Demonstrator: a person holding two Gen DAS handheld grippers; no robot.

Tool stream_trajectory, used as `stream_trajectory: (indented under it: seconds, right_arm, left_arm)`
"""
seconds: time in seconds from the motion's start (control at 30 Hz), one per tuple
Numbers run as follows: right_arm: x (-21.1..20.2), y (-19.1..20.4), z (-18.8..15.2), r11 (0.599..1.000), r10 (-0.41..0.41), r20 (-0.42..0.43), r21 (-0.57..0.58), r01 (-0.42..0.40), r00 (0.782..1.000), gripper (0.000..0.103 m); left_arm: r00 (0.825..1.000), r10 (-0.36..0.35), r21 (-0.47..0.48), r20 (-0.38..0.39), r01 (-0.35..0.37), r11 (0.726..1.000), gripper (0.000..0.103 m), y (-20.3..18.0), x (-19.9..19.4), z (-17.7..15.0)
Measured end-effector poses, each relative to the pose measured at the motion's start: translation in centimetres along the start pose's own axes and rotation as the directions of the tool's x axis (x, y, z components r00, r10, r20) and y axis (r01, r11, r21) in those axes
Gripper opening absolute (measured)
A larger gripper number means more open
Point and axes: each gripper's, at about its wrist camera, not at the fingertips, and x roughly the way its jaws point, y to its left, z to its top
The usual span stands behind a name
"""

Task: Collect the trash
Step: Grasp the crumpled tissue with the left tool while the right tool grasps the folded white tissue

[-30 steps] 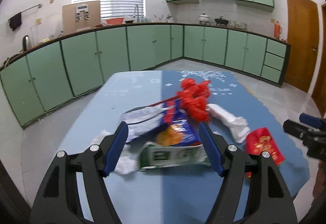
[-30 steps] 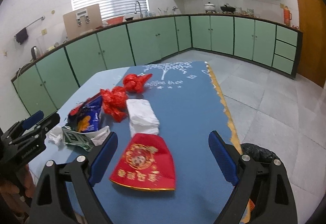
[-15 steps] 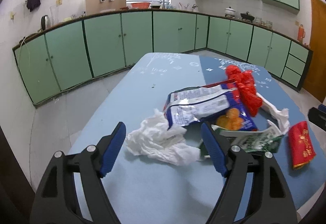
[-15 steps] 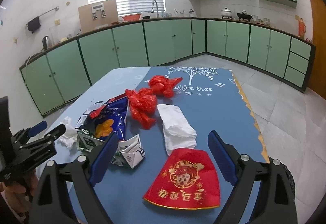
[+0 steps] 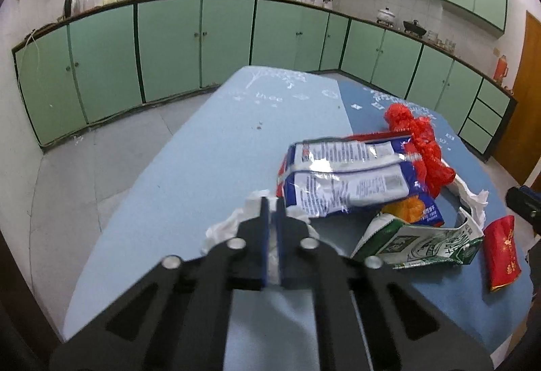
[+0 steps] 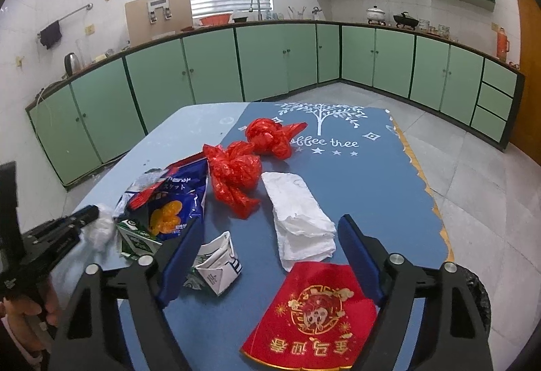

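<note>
Trash lies on a blue table (image 5: pixel 216 165). My left gripper (image 5: pixel 270 202) is shut on a crumpled white tissue (image 5: pixel 226 225); it also shows in the right wrist view (image 6: pixel 99 229). Beside it lie a blue snack bag (image 5: pixel 341 178), a torn green milk carton (image 5: pixel 419 242), red plastic bags (image 5: pixel 422 144) and a red envelope (image 5: pixel 502 252). My right gripper (image 6: pixel 270 249) is open over the near edge, with the red envelope (image 6: pixel 314 313) and a folded white tissue (image 6: pixel 297 215) between its fingers and the carton (image 6: pixel 216 266) at its left finger.
Green cabinets (image 6: pixel 270 60) run along the walls on the far side and left. A black trash bag (image 6: pixel 476 283) sits on the floor to the right of the table. An orange door (image 5: pixel 524 94) stands at the right.
My left gripper has closed on the white tissue at the table's left side. My right gripper has moved forward and lower, over the red envelope.
</note>
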Motion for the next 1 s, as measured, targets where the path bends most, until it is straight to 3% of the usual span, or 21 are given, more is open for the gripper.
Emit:
stream_trajectory:
  seconds: [0.23,0.43,1.0]
  right_arm:
    - [1.1,-0.5,0.6,1.0,-0.011,-0.021,0.014,0.012,1.0,0.073]
    - [3.1,-1.2,1.1,0.999,-0.018,-0.053,0.048,0.02,0.998,0.07]
    - [7.7,-2.5,1.7,0.994,-0.067,-0.124,0.081,0.077,0.99,0.066]
  left_arm:
    - [0.996,0.007,-0.049,0.093,-0.002,0.999,0.0,0.4,-2.6,2.2]
    - [0.99,-0.03,-0.013,0.135,0.032,0.999,0.0,-1.9,-3.3,4.1]
    - [0.992,-0.105,0.069,0.074,0.1,0.993,0.0,-7.6,0.8,4.7]
